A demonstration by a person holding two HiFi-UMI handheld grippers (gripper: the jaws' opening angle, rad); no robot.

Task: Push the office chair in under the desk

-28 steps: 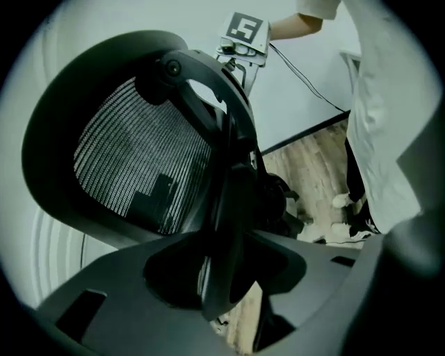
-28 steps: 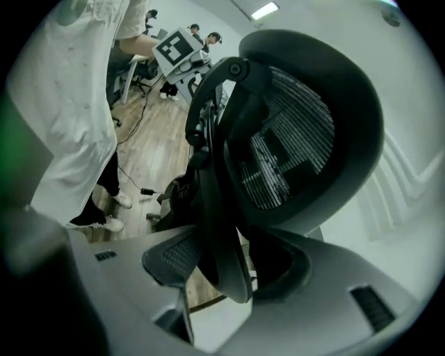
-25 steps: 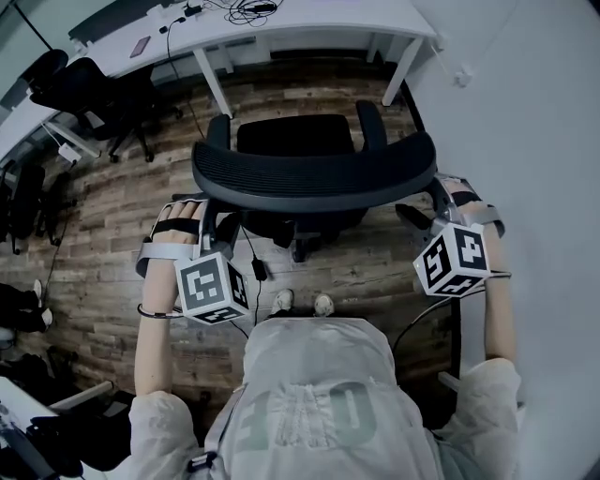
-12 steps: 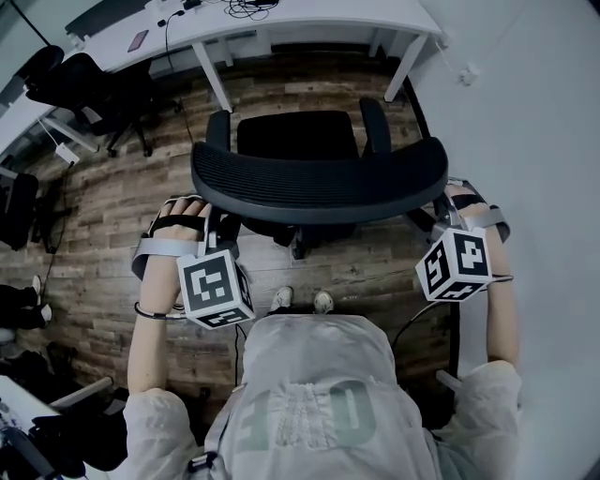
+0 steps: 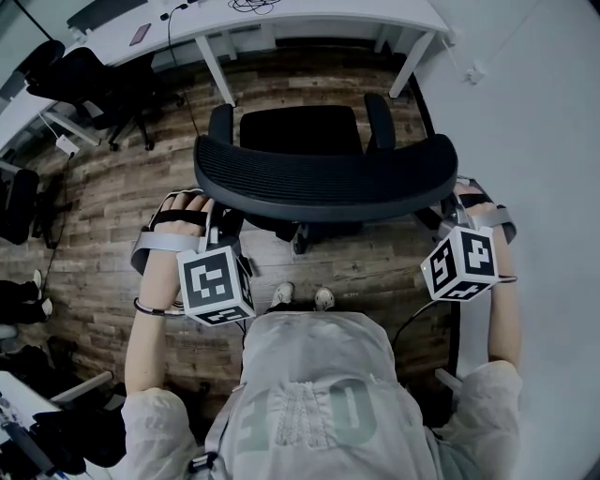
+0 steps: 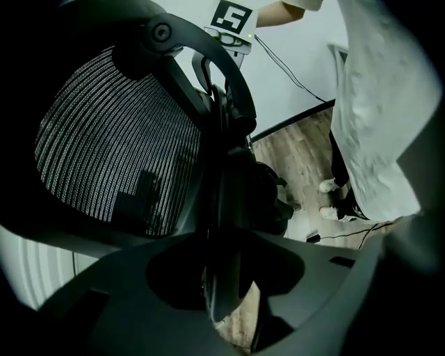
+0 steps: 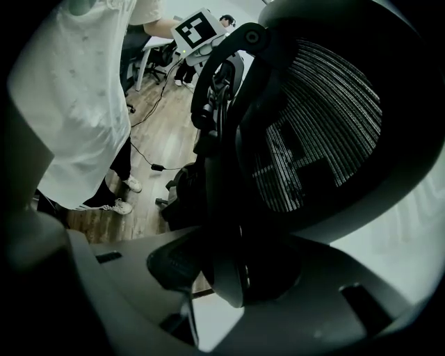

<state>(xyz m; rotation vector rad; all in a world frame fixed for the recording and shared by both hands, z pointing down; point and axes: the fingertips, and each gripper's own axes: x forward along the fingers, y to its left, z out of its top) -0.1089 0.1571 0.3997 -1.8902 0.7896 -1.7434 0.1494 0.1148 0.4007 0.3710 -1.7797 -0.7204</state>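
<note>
The black office chair shows from above in the head view, its curved mesh backrest (image 5: 323,183) nearest me and its seat (image 5: 300,131) facing the white desk (image 5: 309,14). My left gripper (image 5: 214,223) holds the backrest's left end and my right gripper (image 5: 448,211) its right end. In the left gripper view the backrest's rim (image 6: 222,208) runs down between the jaws of my left gripper (image 6: 222,281). In the right gripper view the rim (image 7: 226,229) sits between the jaws of my right gripper (image 7: 236,278). Both pairs of jaws have just been closing onto that rim.
Two white desk legs (image 5: 217,75) (image 5: 417,61) frame the gap ahead of the seat. More black chairs (image 5: 94,89) stand at the left. A white wall (image 5: 544,141) runs close on the right. A cable (image 5: 255,267) lies on the wood floor by my shoes (image 5: 300,298).
Both grippers have stayed at the backrest's two ends while their jaws drew in around its rim. The chair stands about where it was.
</note>
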